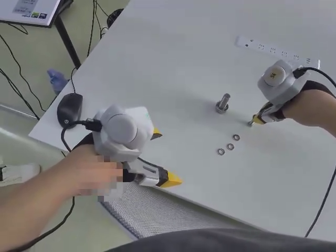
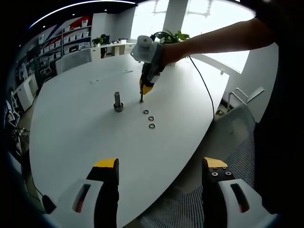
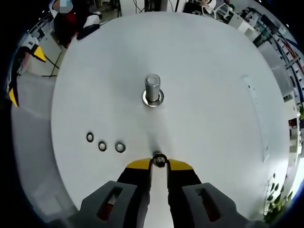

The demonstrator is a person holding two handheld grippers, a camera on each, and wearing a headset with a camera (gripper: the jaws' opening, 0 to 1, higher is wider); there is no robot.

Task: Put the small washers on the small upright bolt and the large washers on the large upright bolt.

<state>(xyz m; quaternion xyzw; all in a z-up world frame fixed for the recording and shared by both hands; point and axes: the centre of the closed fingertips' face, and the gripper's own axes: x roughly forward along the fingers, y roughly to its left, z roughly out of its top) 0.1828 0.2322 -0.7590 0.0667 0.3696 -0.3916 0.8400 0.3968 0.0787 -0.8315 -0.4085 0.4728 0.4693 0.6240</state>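
Three small washers sit loose on the desk near the small bolt. The right gripper has its fingers pinched on the bolt's top, so one sideways tug probably topples it. The left gripper is wide open, well apart.

Right tool pinched on small ring-like part; large bolt upright beyond; three washers rowed left on tabletop.

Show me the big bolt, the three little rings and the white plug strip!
big bolt [image 1: 223,102], head view, on its upright shaft.
little rings [image 1: 228,146], head view, on the middle ring's edge.
plug strip [image 1: 273,51], head view, on its white top.
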